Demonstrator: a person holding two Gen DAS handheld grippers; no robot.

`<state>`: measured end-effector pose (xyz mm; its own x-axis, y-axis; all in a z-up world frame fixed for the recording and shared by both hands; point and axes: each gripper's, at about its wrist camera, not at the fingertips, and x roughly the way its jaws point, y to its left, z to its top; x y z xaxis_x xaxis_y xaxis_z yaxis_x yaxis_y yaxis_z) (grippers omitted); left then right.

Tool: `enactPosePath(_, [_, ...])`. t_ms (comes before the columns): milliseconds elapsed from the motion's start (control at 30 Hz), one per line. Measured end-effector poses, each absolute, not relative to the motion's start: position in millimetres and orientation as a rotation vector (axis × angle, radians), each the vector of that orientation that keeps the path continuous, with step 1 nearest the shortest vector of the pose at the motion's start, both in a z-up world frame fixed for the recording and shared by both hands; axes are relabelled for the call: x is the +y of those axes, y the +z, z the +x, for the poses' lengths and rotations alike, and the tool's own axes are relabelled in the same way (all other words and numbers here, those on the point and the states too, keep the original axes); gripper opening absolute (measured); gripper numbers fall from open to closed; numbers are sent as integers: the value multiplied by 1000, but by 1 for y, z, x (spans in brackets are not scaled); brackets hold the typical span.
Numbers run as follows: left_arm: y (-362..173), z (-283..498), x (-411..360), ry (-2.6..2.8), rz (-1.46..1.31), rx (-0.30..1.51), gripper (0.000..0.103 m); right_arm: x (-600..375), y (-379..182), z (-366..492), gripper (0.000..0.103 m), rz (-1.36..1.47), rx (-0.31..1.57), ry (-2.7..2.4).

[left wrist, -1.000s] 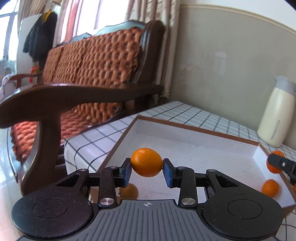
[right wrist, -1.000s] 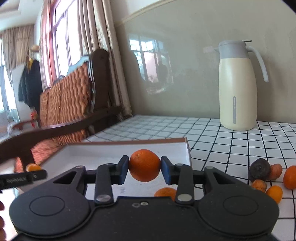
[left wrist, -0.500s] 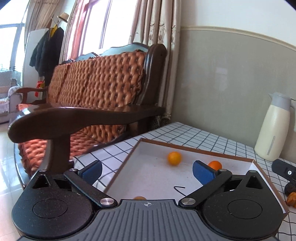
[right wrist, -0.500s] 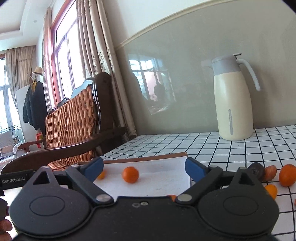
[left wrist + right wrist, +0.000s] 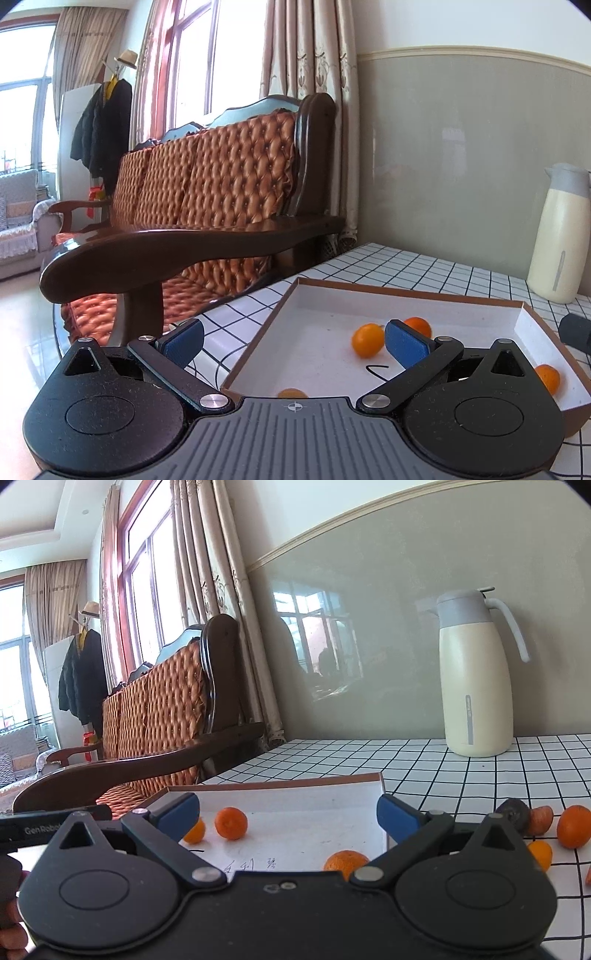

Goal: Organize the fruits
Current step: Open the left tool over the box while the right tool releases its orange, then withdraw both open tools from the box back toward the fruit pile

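Observation:
A shallow white box with a brown rim (image 5: pixel 402 291) sits on the checked table; it also shows in the right wrist view (image 5: pixel 295 784). Several small oranges lie in it: one (image 5: pixel 367 340) in the middle, one (image 5: pixel 419 325) partly behind my left finger, one (image 5: pixel 549 378) at the right. In the right wrist view one orange (image 5: pixel 231 823) lies mid-box and another (image 5: pixel 345 862) near the front. My left gripper (image 5: pixel 293 341) is open and empty above the box's near edge. My right gripper (image 5: pixel 288 816) is open and empty over the box.
Loose oranges (image 5: pixel 573 826) and a dark fruit (image 5: pixel 514 813) lie on the table right of the box. A cream thermos jug (image 5: pixel 476 686) stands by the wall. A wooden sofa with an armrest (image 5: pixel 192 247) flanks the table's left edge.
Both grippers held an orange a second ago, then opened and dropped the oranges into the box. Both have since risen and pulled back a little.

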<state>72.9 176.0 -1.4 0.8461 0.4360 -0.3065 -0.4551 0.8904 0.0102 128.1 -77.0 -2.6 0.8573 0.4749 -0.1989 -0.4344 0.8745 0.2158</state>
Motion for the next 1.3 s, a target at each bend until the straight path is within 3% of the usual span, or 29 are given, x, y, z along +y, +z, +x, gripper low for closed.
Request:
enactPosePath(633, [6, 62, 153, 424, -54, 267, 103, -94, 7, 107, 97, 137, 195, 515])
enactPosePath(1300, [12, 68, 71, 222, 44, 267, 103, -154, 12, 93, 97, 132, 239, 396])
